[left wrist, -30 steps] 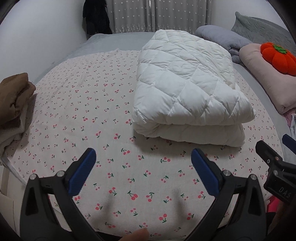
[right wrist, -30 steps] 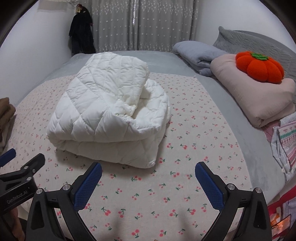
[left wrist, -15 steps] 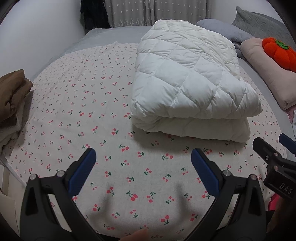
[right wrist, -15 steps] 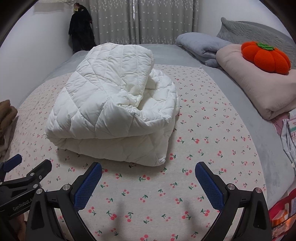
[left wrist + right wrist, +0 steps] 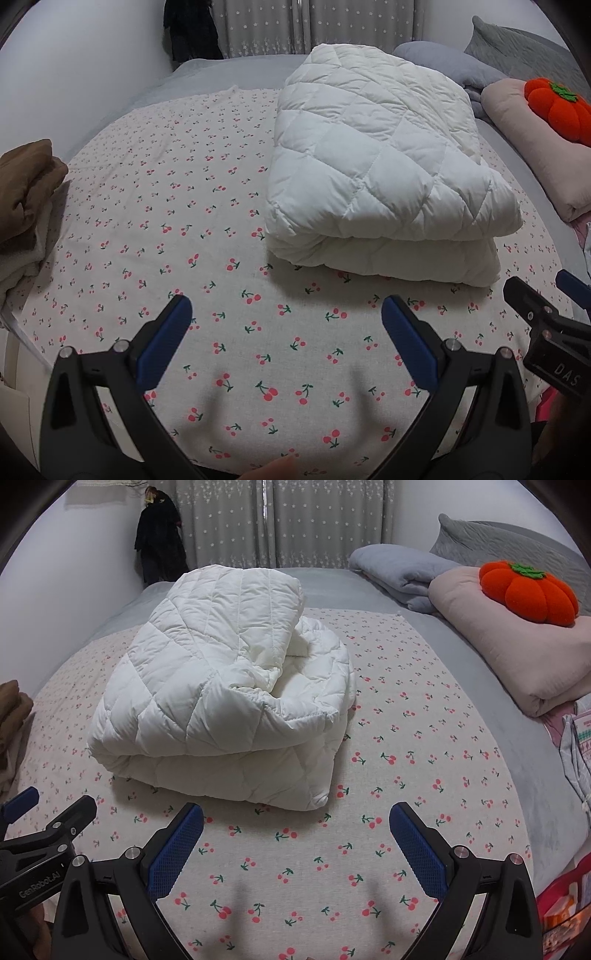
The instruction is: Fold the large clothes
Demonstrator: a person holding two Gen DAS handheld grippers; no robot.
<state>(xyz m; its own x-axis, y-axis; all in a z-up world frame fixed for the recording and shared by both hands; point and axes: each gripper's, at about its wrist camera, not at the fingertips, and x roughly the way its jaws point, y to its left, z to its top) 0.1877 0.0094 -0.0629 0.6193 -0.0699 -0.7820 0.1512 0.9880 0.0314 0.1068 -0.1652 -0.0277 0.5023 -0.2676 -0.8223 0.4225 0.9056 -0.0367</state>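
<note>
1. White quilted padded garment (image 5: 380, 177), folded into a thick stack, lies on the cherry-print cream sheet (image 5: 166, 221) spread over the grey bed (image 5: 461, 664).
2. In the right wrist view the garment (image 5: 221, 701) shows a top layer folded over a lower one, with loose bunched edges on its right side.
3. Left gripper (image 5: 286, 325): jaws wide apart, blue pads empty, above the sheet in front of the garment, not touching it.
4. Right gripper (image 5: 295, 830): jaws wide too, nothing between them, near the garment's front edge but apart from it.
5. Each gripper shows at the edge of the other's view, side by side.
6. Brown folded cloth (image 5: 26, 188) on a pale pile at the sheet's left edge.
7. Orange plush pumpkin (image 5: 528, 590) sits on a folded pink blanket (image 5: 517, 664) at the right; a grey-blue folded blanket (image 5: 399, 568) lies behind it.
8. Grey star-print curtains (image 5: 277, 520) at the back, dark clothing (image 5: 159, 542) hanging at their left.
9. A fingertip (image 5: 273, 470) shows at the bottom edge of the left view.
</note>
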